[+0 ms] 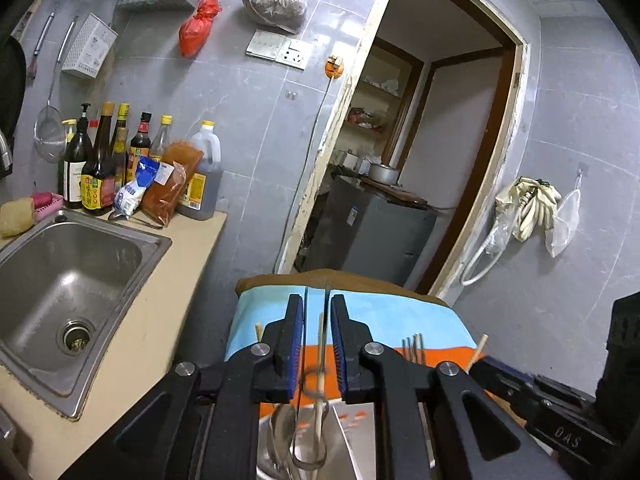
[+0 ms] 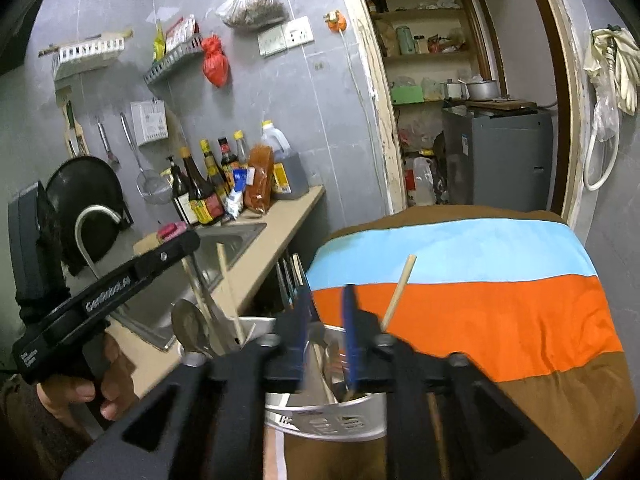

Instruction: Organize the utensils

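Holder [image 2: 324, 420] seen at 6 o'clock on cloth [image 2: 460, 320], holding spoon [image 2: 188, 324] and chopsticks. Left gripper [image 1: 316, 344] slightly parted around chopstick [image 1: 320, 360] (contact unclear). Right gripper [image 2: 328, 332] parted, nothing held. Risk: chopstick slipped or holder tipped if lifted off-axis.

Home kitchen: steel sink [image 1: 72, 280], sauce bottles [image 1: 100, 168], hanging strainer [image 1: 50, 136].

Utensil holder [image 2: 328, 420] on cloth-covered surface [image 2: 500, 320], chopsticks [image 2: 398, 292] and spoon [image 2: 190, 322] in it. Sink [image 1: 60, 280] left, set in desk [image 1: 160, 320]; bottles [image 1: 100, 168] behind sink.
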Available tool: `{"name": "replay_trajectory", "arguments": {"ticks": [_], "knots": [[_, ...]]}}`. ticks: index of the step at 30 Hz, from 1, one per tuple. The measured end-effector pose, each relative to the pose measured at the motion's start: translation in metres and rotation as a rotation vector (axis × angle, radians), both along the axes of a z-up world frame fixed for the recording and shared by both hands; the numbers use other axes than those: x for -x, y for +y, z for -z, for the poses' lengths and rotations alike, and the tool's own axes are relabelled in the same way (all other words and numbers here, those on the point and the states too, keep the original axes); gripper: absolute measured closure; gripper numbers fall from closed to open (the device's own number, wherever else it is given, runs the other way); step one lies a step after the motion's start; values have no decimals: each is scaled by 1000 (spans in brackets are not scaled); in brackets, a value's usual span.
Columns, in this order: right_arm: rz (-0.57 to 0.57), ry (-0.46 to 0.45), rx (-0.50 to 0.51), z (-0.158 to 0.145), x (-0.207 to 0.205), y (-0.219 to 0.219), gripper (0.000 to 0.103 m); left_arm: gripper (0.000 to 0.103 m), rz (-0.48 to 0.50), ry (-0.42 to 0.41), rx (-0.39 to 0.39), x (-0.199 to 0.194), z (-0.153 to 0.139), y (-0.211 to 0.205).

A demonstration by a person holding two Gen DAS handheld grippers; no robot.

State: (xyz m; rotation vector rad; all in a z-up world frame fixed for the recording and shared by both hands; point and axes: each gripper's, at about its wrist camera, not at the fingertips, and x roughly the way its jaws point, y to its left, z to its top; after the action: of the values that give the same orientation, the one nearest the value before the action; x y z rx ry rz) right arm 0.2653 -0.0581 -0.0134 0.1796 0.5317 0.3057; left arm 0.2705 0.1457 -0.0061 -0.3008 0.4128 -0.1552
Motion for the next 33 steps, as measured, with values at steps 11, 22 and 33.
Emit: {"name": "replay_trajectory", "arguments": {"ticks": [11,22,33], "knots": [[67,-99,3,-33,54,-52,50,33,0,18,-26,48,-20,-18],[153,-144,74,-52,142,-128,11,1,-71,23,-75,143,-30,-74],[217,-110,99,-46,220,-177,1,1,-85,42,-152,218,-23,-118]]}}
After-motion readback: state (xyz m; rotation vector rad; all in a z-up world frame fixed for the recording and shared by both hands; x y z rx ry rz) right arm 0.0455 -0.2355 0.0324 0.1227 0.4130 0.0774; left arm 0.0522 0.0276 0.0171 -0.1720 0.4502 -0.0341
